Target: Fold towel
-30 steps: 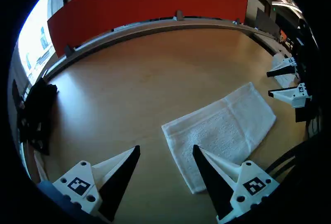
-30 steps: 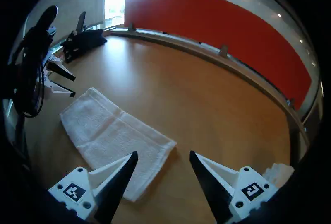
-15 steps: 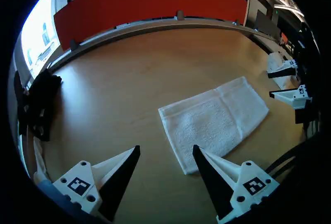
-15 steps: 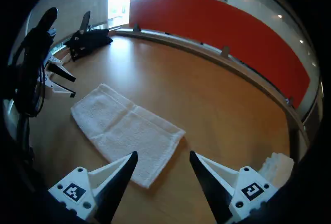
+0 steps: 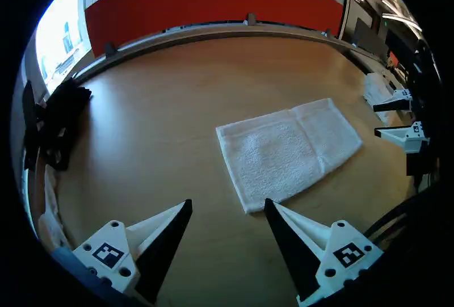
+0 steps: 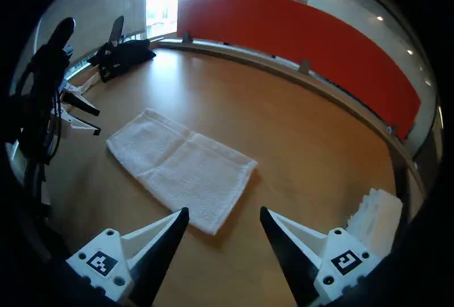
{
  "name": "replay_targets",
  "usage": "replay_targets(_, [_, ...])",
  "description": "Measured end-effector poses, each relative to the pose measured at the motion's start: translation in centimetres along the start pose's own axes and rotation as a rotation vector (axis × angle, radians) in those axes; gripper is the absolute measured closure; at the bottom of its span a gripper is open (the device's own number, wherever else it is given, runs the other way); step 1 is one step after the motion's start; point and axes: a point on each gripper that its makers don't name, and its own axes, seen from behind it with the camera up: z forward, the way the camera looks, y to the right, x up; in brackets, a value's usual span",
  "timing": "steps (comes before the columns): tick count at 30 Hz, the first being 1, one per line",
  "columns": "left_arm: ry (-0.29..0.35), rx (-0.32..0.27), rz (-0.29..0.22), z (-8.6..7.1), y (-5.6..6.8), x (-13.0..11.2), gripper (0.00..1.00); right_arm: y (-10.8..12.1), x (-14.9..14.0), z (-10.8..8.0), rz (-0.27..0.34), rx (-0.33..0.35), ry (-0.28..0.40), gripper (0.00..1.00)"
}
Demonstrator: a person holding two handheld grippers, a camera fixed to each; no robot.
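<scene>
Left gripper [image 5: 227, 202]: fingers spread wide, empty, drawn back since a second ago
Right gripper [image 6: 223, 210]: likewise wide apart, holding nothing
Towel [image 5: 286, 151]: folded rectangle, flat on table [image 5: 170, 108], now mid-frame, clear of both tips
Meaning: fold looks finished

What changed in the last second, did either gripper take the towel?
Both grippers drew back from the towel: its near corner, earlier overlapped by one finger of the left gripper and of the right gripper, now lies about at their fingertips. Nothing was gripped or released. Both stay open and empty; the towel stays folded flat on the table.
</scene>
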Motion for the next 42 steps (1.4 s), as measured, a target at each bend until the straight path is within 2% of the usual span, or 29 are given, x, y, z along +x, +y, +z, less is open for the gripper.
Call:
replay_targets(13, [0.016,0.030,-0.024,-0.6,-0.5,-0.3,0.06,-0.3,-0.2,0.0,-0.007,0.008,0.001,0.03])
replay_targets(29, [0.033,0.120,-0.146,-3.1,-2.5,-2.2,0.06,-0.7,0.4,0.6,-0.052,0.042,0.005,0.03])
replay_targets(42, [0.029,0.158,-0.198,-4.8,-3.6,-3.7,0.06,-1.2,-0.9,2.1,-0.080,0.078,-0.031,0.03])
